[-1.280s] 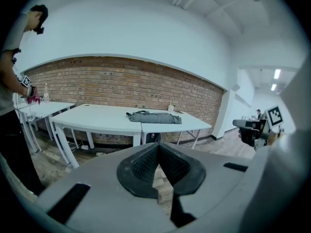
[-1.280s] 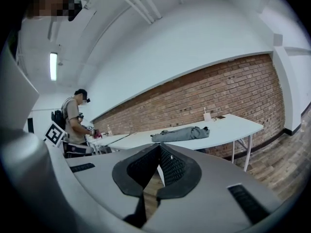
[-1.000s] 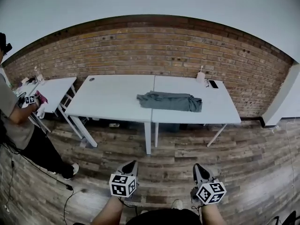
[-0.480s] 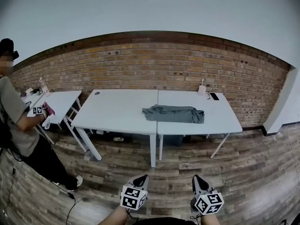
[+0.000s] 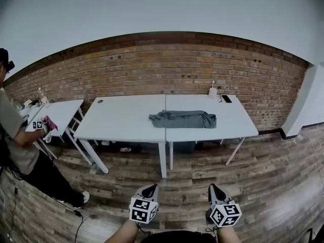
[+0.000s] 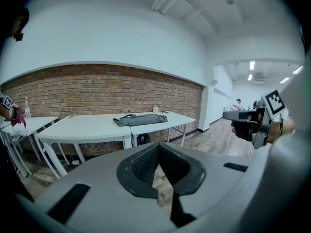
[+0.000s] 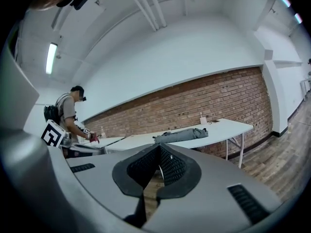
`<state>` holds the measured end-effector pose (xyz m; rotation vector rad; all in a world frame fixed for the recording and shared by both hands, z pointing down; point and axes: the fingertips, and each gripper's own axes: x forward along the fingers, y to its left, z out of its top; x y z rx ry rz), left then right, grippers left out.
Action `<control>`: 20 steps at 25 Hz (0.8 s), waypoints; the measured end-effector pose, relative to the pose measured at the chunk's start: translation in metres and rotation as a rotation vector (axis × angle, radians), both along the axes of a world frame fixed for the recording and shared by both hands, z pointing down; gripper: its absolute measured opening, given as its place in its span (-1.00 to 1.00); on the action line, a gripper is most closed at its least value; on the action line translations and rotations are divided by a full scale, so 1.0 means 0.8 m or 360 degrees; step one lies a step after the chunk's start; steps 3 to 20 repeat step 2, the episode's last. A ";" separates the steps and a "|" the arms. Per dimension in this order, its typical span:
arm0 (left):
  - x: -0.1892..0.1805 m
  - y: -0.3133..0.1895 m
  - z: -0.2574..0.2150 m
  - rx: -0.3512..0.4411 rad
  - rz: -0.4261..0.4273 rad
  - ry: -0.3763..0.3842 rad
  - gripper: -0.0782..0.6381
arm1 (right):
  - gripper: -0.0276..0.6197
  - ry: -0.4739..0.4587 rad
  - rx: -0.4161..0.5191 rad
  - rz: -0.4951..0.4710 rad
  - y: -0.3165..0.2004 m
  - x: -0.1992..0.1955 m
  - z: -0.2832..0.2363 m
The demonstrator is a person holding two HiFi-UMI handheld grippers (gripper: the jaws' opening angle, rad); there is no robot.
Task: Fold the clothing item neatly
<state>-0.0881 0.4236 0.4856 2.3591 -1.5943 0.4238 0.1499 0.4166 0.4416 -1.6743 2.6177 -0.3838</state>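
Table (image 5: 121,120) holds garment (image 5: 183,119), well beyond L tongs (image 5: 150,187), R tongs (image 5: 213,186).

Bare wood floor (image 5: 197,173) lies between you and the two white tables (image 5: 121,120), so the way straight ahead is open. On the tabletop, broad bare surface flanks the garment (image 5: 183,119) on both sides. A small bottle (image 5: 213,91) and a phone (image 5: 227,98) sit at the right rear, near the brick wall (image 5: 152,67). A person (image 5: 20,151) stands far to your left, beside a side table (image 5: 59,111).
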 end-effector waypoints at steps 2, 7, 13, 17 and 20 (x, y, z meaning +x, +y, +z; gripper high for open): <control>0.000 -0.002 0.002 0.0001 0.0004 -0.0002 -0.79 | -0.91 -0.0003 -0.0009 -0.0007 0.001 -0.002 0.002; 0.000 -0.002 0.002 0.0001 0.0004 -0.0002 -0.79 | -0.91 -0.0003 -0.0009 -0.0007 0.001 -0.002 0.002; 0.000 -0.002 0.002 0.0001 0.0004 -0.0002 -0.79 | -0.91 -0.0003 -0.0009 -0.0007 0.001 -0.002 0.002; 0.000 -0.002 0.002 0.0001 0.0004 -0.0002 -0.79 | -0.91 -0.0003 -0.0009 -0.0007 0.001 -0.002 0.002; 0.000 -0.002 0.002 0.0001 0.0004 -0.0002 -0.79 | -0.91 -0.0003 -0.0009 -0.0007 0.001 -0.002 0.002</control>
